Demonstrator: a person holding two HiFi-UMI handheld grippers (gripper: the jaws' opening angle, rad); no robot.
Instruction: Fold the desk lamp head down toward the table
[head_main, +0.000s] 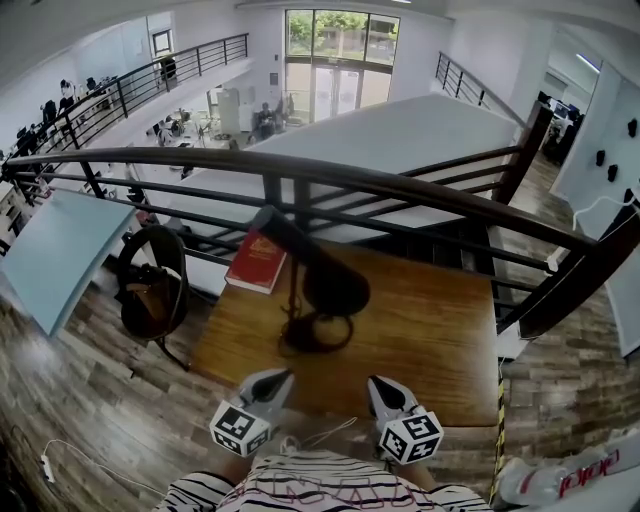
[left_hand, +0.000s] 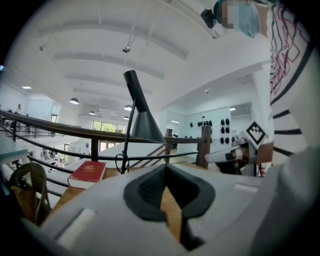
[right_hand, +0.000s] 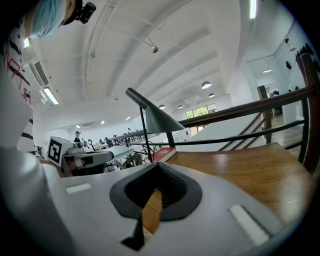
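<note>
As the left hand-held gripper (head_main: 278, 378) and the right hand-held gripper (head_main: 378, 385) were closed and empty, nothing held the lamp head (head_main: 335, 285) above the desk (head_main: 440, 330).

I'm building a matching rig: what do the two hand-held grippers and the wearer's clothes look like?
The left gripper and right gripper have pale grey, wedge-shaped shells. Each carries a white cube with black square markers. The pads are dark grey and ribbed. A thin white cable runs between them. The person wears a white top with black stripes.
</note>
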